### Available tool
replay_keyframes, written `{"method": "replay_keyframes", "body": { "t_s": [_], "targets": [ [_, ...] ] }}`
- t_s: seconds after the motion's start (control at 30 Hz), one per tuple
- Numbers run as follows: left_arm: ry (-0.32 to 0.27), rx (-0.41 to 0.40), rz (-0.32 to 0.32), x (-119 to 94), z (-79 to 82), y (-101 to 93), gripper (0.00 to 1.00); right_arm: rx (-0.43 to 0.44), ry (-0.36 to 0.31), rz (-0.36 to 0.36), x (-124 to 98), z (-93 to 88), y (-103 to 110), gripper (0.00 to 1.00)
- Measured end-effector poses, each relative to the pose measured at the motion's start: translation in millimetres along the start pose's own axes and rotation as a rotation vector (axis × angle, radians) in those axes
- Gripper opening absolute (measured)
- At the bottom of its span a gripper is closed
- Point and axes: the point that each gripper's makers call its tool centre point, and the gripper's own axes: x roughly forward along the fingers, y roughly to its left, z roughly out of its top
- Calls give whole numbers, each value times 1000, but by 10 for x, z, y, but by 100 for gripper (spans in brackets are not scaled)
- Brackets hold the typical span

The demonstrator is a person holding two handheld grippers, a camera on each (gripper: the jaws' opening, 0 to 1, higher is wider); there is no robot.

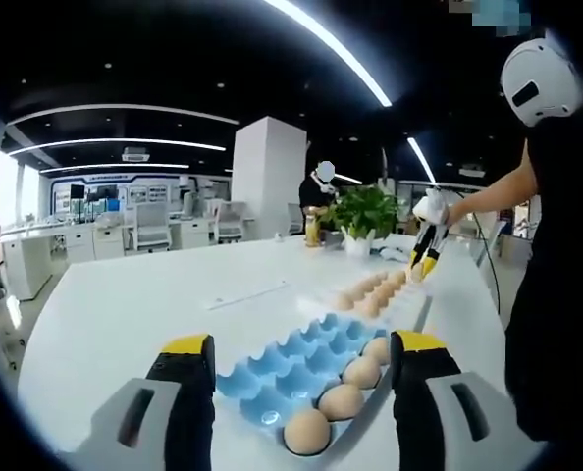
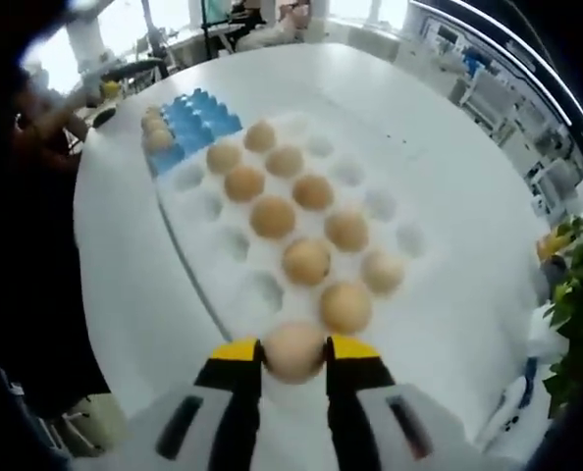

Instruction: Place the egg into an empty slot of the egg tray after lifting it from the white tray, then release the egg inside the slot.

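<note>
gripping egg (image 2: 293, 351), long axis unclear

Left gripper (image 1: 301, 358) hangs open at the frame's bottom over the blue egg tray (image 1: 272, 373); white tray (image 1: 375, 294) lies beyond, mid-frame.

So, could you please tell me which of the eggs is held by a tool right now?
The egg between the right tool's yellow tips, at the white tray's near edge.

Egg tray (image 1: 272, 378) before white tray (image 1: 395, 294), both on table (image 1: 125, 304)
</note>
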Motion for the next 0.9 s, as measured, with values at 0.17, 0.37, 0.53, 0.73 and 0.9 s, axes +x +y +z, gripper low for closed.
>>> {"method": "replay_keyframes", "body": {
  "t_s": [0.17,0.37,0.53,0.73,0.9],
  "targets": [
    [0,-1,2,-1,-3,3,74,-14,-3,6,-8,43,33,25],
    [3,0,-1,-2,-20,-5,73,-34,-8,14,6,121,96,25],
    [2,-3,0,-10,-30,-3,73,-75,-21,44,61,273,226,25],
    [6,-3,7,-32,-44,12,74,-120,-55,78,107,513,373,25],
    [6,-5,11,-47,-52,27,74,-165,-90,115,150,730,519,25]
  ]
}}
